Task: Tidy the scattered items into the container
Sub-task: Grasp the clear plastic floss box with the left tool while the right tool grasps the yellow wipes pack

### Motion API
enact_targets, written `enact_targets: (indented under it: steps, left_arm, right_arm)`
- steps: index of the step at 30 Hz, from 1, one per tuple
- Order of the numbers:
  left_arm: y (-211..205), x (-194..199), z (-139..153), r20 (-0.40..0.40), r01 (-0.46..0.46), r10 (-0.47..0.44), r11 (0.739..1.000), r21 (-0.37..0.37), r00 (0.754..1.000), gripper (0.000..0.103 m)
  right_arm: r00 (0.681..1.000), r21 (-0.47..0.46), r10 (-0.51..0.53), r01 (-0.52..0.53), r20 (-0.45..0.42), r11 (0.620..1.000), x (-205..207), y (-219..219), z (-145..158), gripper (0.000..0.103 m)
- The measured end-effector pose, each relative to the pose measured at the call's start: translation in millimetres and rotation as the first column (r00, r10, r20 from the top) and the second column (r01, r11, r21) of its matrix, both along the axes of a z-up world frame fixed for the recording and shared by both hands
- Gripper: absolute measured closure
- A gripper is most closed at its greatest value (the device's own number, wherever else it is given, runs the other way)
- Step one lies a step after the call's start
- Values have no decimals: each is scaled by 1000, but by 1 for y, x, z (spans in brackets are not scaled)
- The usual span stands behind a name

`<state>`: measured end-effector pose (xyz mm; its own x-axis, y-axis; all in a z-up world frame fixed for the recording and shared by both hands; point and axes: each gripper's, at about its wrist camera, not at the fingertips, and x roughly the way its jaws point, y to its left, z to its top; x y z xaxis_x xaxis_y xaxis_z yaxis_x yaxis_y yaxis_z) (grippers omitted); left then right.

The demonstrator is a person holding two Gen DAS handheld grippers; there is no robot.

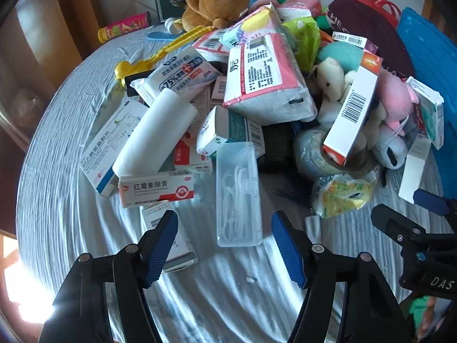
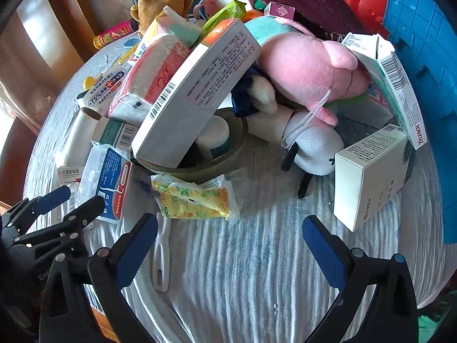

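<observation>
A heap of medicine boxes, tissue packs and plush toys covers a round table with a striped cloth (image 1: 222,291). My left gripper (image 1: 225,245) is open and empty, its jaws on either side of the near end of a clear plastic floss-pick case (image 1: 238,194). A red-and-white ointment box (image 1: 157,190) lies just left of the case. My right gripper (image 2: 228,245) is open and empty above bare cloth, just short of a yellow-green tissue packet (image 2: 194,197). A white plastic tool (image 2: 161,257) lies by its left finger. The blue crate (image 2: 425,65) stands at the right.
A tape roll (image 2: 225,154) holds a tilted white box (image 2: 197,97) and a small bottle. A pink plush (image 2: 308,65), a white plush (image 2: 311,143), a Tylenol box (image 2: 397,85) and a white box (image 2: 371,171) lie nearby. A brown bear (image 1: 217,3) and a chip can (image 1: 124,27) sit at the back.
</observation>
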<state>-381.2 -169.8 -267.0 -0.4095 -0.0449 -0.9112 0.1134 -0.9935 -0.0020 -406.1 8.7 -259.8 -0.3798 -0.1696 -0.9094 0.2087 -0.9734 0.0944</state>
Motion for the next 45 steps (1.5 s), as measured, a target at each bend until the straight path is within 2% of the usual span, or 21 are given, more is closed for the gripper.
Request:
enact_targets:
  steps: [3, 5, 6, 7, 8, 12, 14, 18, 23, 25, 28, 30, 31, 32, 43, 45]
  left_arm:
    - [2, -11, -14, 36, 34, -35, 999, 13, 999, 35]
    - [3, -17, -22, 56, 53, -54, 998, 19, 997, 41]
    - [3, -19, -26, 66, 62, -64, 998, 26, 996, 46]
    - [4, -21, -29, 75, 71, -73, 997, 34, 994, 60]
    - [4, -23, -31, 80, 78, -81, 996, 38, 994, 69]
    - [6, -24, -32, 74, 99, -101, 994, 41, 992, 70]
    - [8, -24, -31, 69, 108, -110, 994, 34, 991, 70]
    - [13, -21, -22, 49, 120, -121, 993, 22, 991, 70]
    - [17, -13, -16, 33, 112, -112, 994, 11, 993, 71]
    - [18, -10, -15, 28, 108, -109, 994, 7, 994, 71]
    - [20, -6, -12, 20, 103, -103, 995, 0, 995, 71]
    - [22, -2, -10, 15, 99, -99, 995, -5, 995, 71]
    - [23, -1, -9, 12, 97, -97, 995, -7, 995, 71]
    - [24, 1, -8, 10, 95, -95, 995, -9, 995, 71]
    - [32, 2, -24, 31, 47, -46, 999, -19, 998, 71]
    - [32, 3, -27, 31, 39, -38, 999, -27, 999, 71]
  right_arm:
    - [1000, 6, -21, 21, 5, 1000, -4, -7, -7, 0]
    - [999, 5, -33, 33, 12, 999, -7, -12, -15, 0]
    - [999, 5, -40, 40, 17, 999, -10, -13, -19, 0]
    - [999, 2, -46, 46, 20, 999, -12, -14, -23, 0]
    - [998, 0, -52, 52, 23, 999, -14, -15, -27, 0]
    - [998, -4, -58, 58, 18, 998, -19, -19, -36, 3]
    - [998, -18, -48, 48, 29, 999, -20, -20, -40, 27]
    - [999, 9, -31, 31, 5, 999, -14, -26, -36, 36]
    - [1000, -21, -27, 27, -4, 999, -4, -13, -22, 64]
    - [1000, -32, -11, 11, 8, 999, 2, -7, -20, 68]
    - [1000, -29, 24, -24, 11, 999, 11, -3, -16, 67]
    - [1000, -16, 30, -30, -11, 999, 15, 2, -13, 45]
    - [1000, -13, 29, -29, -13, 1000, 15, 5, -14, 16]
    - [999, -11, 29, -29, -17, 1000, 15, 7, -14, 1]
    - [995, -52, 89, -91, -48, 994, 1, 8, -34, 1]
    - [992, -69, 118, -121, -44, 990, 1, 8, -37, 32]
